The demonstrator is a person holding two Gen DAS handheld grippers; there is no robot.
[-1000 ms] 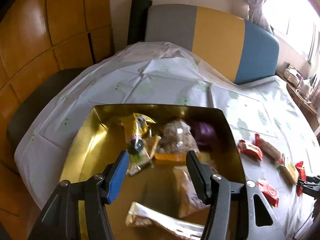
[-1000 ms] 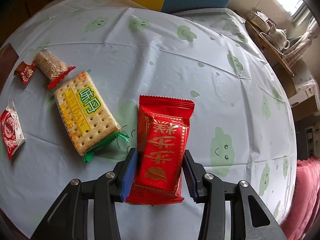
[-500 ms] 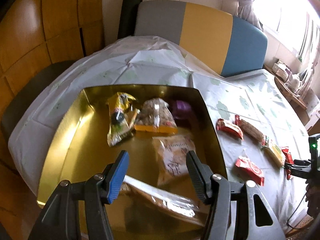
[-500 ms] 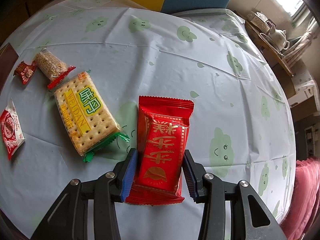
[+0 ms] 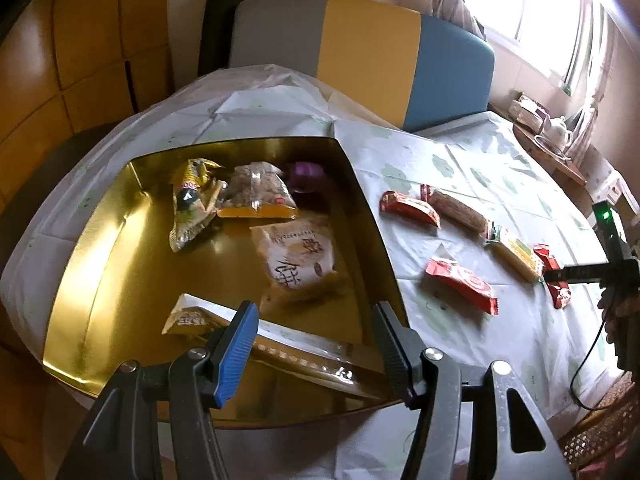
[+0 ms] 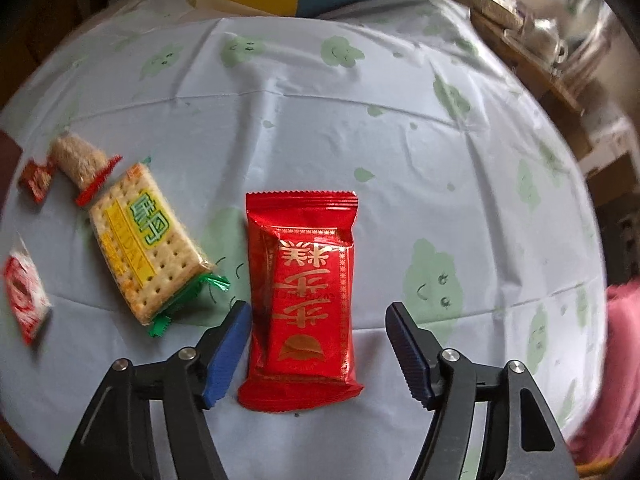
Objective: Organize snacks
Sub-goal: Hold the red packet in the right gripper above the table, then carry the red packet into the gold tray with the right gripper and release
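A red snack packet [image 6: 304, 280] with gold lettering lies flat on the tablecloth between the jaws of my right gripper [image 6: 318, 312]. Those jaws are opening, and the blue pads [image 6: 226, 352] stand clear of the wrapper on both sides. My left gripper [image 5: 314, 320] hangs open and empty over the near edge of a gold tray [image 5: 100, 256]. The tray holds a long clear packet [image 5: 280, 344], a white pastry packet [image 5: 296, 256], a nut packet [image 5: 256, 192], a yellow packet [image 5: 192, 196] and something purple [image 5: 304, 172].
Left of the red packet lie a cracker pack [image 6: 144, 240], a cereal bar [image 6: 80, 160], a small red sweet [image 6: 36, 178] and a red-and-white packet [image 6: 24, 292]. A grey, yellow and blue chair back [image 5: 360, 52] stands behind the table. A teapot [image 5: 558, 130] sits far right.
The right jaws, pressed on the red packet before, have spread apart and let go of it. My left gripper has drawn back from over the tray's middle toward its near edge.
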